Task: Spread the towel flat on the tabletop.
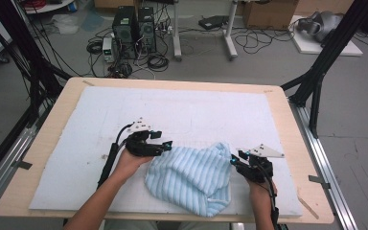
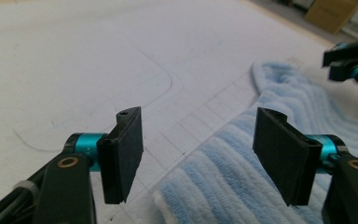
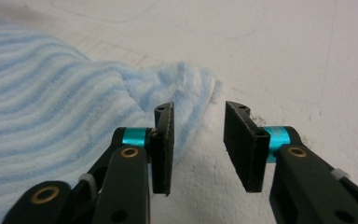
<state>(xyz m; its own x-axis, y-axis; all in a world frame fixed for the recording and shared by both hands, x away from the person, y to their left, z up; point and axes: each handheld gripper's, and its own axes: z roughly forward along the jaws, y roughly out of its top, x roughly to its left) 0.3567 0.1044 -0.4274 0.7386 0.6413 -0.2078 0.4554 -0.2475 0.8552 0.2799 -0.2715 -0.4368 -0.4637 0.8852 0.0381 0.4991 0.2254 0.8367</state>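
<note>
A light blue striped towel (image 1: 191, 177) lies crumpled on the white mat (image 1: 172, 115) near the table's front edge. My left gripper (image 1: 167, 145) hovers at the towel's left upper corner, open, with the towel's edge (image 2: 223, 182) below and between its jaws. My right gripper (image 1: 233, 159) sits at the towel's right upper corner, open; the towel's corner (image 3: 186, 81) lies just ahead of its left jaw. Nothing is held by either gripper. The right gripper (image 2: 352, 63) also appears far off in the left gripper view.
The mat covers most of a wooden table (image 1: 48, 129). Black frame posts (image 1: 316, 81) stand at the table's right and left. Computers (image 1: 134, 28) and cables lie on the floor beyond the far edge.
</note>
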